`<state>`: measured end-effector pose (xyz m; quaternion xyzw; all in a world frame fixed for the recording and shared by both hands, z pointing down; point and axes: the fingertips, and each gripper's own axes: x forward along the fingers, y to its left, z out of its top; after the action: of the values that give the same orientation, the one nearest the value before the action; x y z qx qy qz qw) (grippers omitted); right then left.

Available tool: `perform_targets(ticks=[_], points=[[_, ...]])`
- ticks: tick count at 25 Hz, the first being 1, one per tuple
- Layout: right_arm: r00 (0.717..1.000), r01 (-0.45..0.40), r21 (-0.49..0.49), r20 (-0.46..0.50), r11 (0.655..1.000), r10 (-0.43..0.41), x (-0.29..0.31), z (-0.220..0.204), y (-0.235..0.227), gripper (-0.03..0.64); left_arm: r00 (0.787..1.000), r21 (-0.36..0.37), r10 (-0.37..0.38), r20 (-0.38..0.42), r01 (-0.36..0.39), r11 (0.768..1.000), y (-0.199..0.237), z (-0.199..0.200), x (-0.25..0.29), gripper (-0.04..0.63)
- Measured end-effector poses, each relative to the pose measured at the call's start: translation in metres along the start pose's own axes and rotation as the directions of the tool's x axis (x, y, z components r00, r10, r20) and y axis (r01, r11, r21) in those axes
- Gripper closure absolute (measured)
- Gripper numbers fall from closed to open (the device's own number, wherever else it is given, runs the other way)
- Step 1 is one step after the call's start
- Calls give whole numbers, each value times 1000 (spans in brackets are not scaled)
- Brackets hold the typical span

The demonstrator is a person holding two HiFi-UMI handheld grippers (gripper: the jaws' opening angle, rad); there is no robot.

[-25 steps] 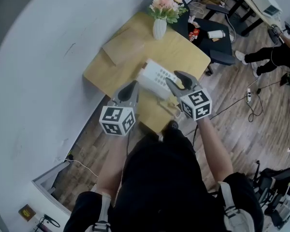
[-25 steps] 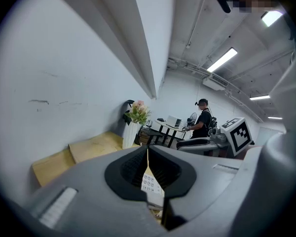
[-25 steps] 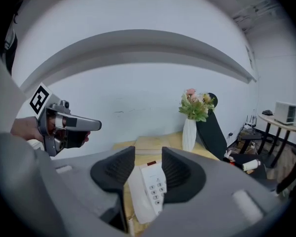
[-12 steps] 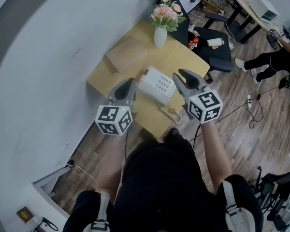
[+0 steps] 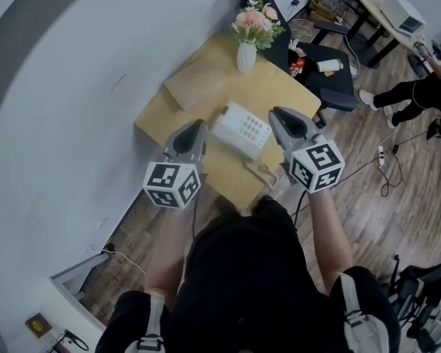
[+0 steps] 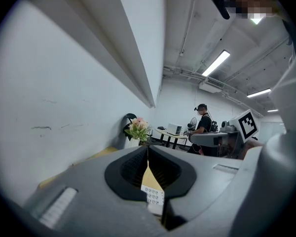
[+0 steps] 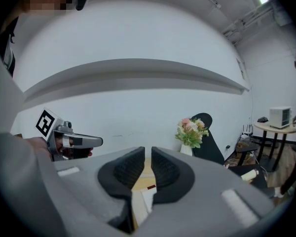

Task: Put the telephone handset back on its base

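A white telephone (image 5: 241,129) with a grey keypad sits on the wooden table (image 5: 279,87). Its handset seems to lie along the base's left side, and a coiled cord (image 5: 261,171) trails to the near edge. My left gripper (image 5: 197,126) hovers just left of the phone, its jaws shut and empty (image 6: 148,149). To the right of the phone, my right gripper (image 5: 274,113) has its jaws closing to a narrow gap with nothing between them (image 7: 148,152). The phone's keypad (image 6: 153,195) shows below the left jaws.
A white vase of pink flowers (image 5: 248,50) stands at the table's far corner, and a flat tan board (image 5: 195,79) lies at the far left. The grey wall (image 5: 73,87) runs along the left. A black chair (image 5: 331,72) and a person (image 5: 419,87) are at the right.
My right gripper has drawn back off the telephone to its right side, and its jaws have narrowed. The left gripper has barely moved.
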<state>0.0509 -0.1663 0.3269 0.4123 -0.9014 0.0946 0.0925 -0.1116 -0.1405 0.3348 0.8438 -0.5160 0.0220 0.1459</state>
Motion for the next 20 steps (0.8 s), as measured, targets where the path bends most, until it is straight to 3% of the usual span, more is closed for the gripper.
perform_targets(ticks=[20], points=[[1000, 3, -9, -10, 1000, -3, -1, -7, 9, 612, 1000, -12, 6, -10, -6, 1000, 11, -8, -5, 583]])
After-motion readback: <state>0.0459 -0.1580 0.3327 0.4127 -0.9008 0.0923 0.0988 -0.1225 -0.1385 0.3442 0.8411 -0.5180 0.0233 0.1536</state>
